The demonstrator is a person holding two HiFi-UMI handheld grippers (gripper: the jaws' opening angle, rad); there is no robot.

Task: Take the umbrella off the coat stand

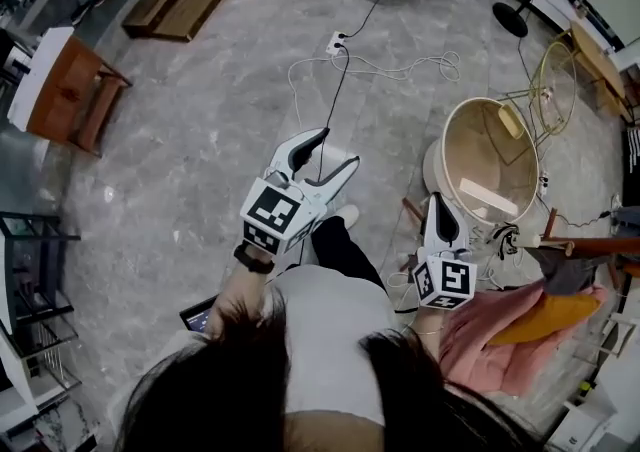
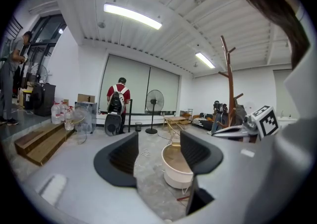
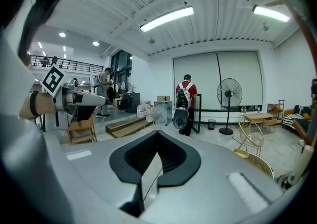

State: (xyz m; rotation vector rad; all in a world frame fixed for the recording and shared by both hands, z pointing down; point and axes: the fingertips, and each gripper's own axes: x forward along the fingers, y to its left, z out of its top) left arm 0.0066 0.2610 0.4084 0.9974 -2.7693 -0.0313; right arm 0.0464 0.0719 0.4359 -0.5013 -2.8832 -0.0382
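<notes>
A pale stone floor (image 1: 200,140) fills most of the head view, with the person's own dark hair and light top at the bottom edge. To the right stands a big round cream tub (image 1: 490,155). It also shows low in the left gripper view, in the gap between that gripper's jaws but well beyond them.

At the far right of the head view is the wooden coat stand (image 1: 600,245), seen from above. In the left gripper view it rises as a tall branched pole (image 2: 231,84). A pink garment (image 1: 480,335) and an orange one (image 1: 550,315) hang from it, with something dark grey (image 1: 565,275) beside them. The umbrella cannot be picked out with any certainty among these hanging things.

A wooden chair (image 1: 70,90) stands well apart at the left.

The left gripper (image 1: 335,152) is held out over the floor, away from the stand. Its jaws are spread wide with nothing between them (image 2: 158,141).

The right gripper (image 1: 437,205) is nearer the stand, between the tub and the pink garment. Its jaws are pressed together at the tips and hold nothing (image 3: 157,141).
</notes>
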